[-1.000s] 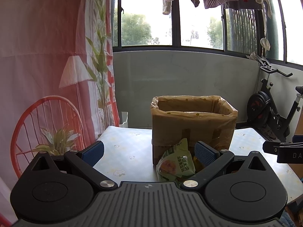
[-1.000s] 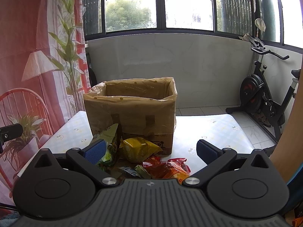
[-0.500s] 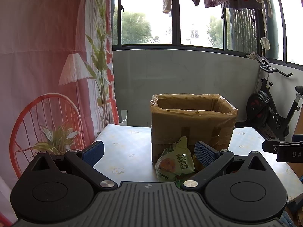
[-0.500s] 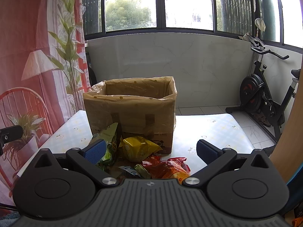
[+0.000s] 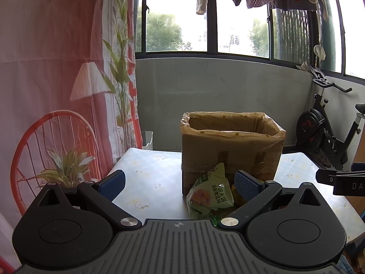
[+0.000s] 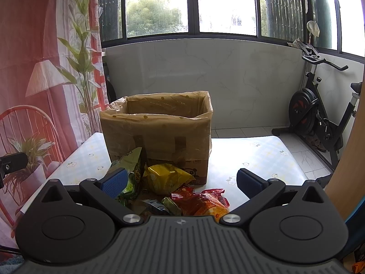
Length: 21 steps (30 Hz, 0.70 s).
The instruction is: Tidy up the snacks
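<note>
- Pink-red printed curtain (image 5: 57, 80), showing a lamp and a round chair, is seen hanging along the left edge of the scene, beside the table (image 5: 148, 175).
- At the left, the left gripper (image 5: 179, 180) is held above the near part of the table with its blue-padded jaws spread wide and nothing between them.
- Just right of its centre line, a green snack packet (image 5: 208, 196) is seen propped upright against the front of the box, near the gripper's right pad.
- In the middle of the table, a cardboard box (image 6: 157, 132) lined with a translucent plastic bag stands open at the top; no snack can be made out inside it from these angles.
- In front of the box, a loose heap of snacks is laid out: the green packet at the left, a yellow packet (image 6: 167, 177) touching the box base, some small wrappers, and a red-orange packet (image 6: 200, 202) nearest the camera.
- Over that heap the right gripper (image 6: 181, 181) is held, jaws likewise released and empty.
- At the far right, an exercise bike (image 6: 319, 118) is parked on the floor, well apart from the table.
- The step in hand is judged to be the approach before a first pick; sorting appears barely begun.
- Next, a lowering onto one packet would be called for, a gentle closure on its crinkly edge, then a lift over the box rim.
</note>
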Each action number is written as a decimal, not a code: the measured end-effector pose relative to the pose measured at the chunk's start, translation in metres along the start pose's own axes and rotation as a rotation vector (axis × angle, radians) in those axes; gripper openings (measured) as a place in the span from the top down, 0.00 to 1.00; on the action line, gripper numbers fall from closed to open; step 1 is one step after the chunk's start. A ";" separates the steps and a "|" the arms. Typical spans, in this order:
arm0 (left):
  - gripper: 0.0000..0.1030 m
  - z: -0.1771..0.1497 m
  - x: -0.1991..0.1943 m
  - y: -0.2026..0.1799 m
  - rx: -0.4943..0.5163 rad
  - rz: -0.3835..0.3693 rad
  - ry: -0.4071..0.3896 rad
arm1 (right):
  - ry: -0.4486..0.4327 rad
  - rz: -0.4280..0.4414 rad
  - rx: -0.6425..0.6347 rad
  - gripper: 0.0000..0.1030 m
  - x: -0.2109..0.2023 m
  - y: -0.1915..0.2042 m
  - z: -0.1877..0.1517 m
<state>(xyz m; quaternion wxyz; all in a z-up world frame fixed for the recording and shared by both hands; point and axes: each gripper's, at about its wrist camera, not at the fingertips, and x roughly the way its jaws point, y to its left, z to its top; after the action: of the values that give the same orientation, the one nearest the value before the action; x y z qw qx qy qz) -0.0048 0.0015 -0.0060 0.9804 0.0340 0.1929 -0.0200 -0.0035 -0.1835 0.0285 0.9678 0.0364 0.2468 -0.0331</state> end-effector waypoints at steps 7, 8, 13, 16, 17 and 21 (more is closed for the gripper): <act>0.00 0.000 0.000 0.000 -0.001 -0.001 0.003 | 0.000 -0.001 0.000 0.00 0.000 0.000 0.001; 0.00 0.000 0.000 0.000 -0.001 -0.001 0.003 | 0.001 0.000 0.000 0.00 -0.001 0.000 0.001; 0.00 0.001 0.000 0.001 -0.005 -0.002 0.004 | 0.001 0.000 -0.001 0.00 -0.001 0.000 0.002; 0.00 0.002 0.001 0.003 -0.009 -0.003 0.009 | 0.003 -0.001 0.001 0.00 0.003 0.000 -0.004; 0.00 0.002 0.001 0.004 -0.011 -0.003 0.011 | 0.004 0.000 0.004 0.00 0.004 0.000 -0.005; 0.00 0.002 0.003 0.005 -0.013 -0.004 0.016 | 0.010 0.002 0.010 0.00 0.006 -0.002 -0.007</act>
<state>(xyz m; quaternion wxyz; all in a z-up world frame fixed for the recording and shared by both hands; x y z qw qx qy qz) -0.0011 0.0058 -0.0048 0.9790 0.0271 0.2009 -0.0205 -0.0022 -0.1849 0.0195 0.9664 0.0419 0.2513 -0.0331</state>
